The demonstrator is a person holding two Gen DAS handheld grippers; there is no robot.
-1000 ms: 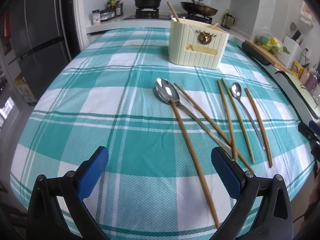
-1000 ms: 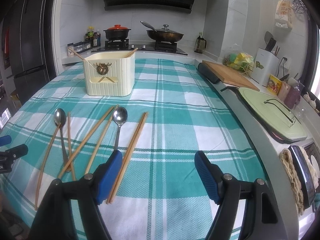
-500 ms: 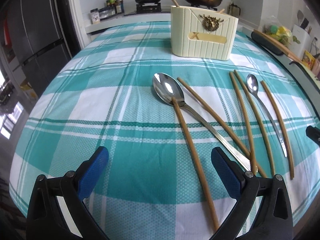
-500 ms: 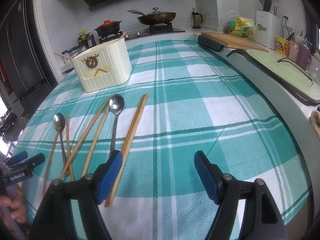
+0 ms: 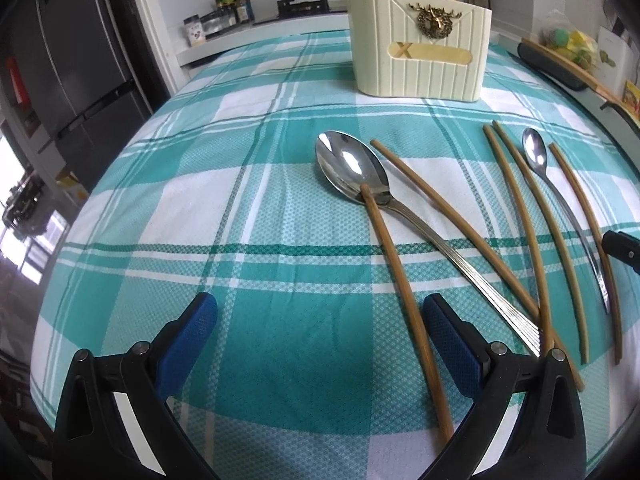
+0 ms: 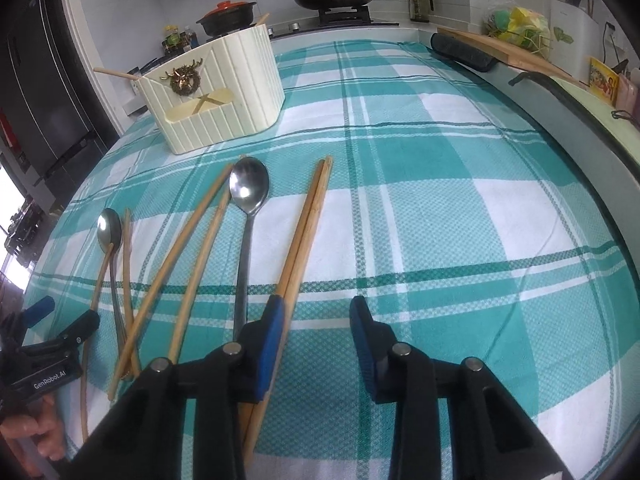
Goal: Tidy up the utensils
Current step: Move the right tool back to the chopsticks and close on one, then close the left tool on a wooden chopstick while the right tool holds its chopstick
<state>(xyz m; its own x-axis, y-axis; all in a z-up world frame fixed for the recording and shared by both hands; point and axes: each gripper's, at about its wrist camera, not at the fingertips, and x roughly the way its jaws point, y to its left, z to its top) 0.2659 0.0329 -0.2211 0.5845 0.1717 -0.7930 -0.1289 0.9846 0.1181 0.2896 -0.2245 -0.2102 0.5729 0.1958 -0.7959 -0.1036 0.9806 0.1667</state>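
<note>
Cream utensil holder (image 5: 420, 56) stands upright at the far side of the plaid-clothed worktop (image 5: 200, 200), with chopstick ends sticking out of its top. Nearer than the holder lie a large spoon (image 5: 352, 168), a small spoon (image 6: 248, 192) and loose wooden chopsticks; one chopstick tip rests in the large spoon's bowl. Left gripper (image 5: 320, 344): fingers spread wide, holding nothing. Right gripper (image 6: 316, 332): fingers closing, nothing between them; its left finger (image 6: 272, 344) sits over a chopstick pair (image 6: 304, 236).

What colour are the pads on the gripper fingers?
Blue pads on black fingers, clearest in the right wrist view.
</note>
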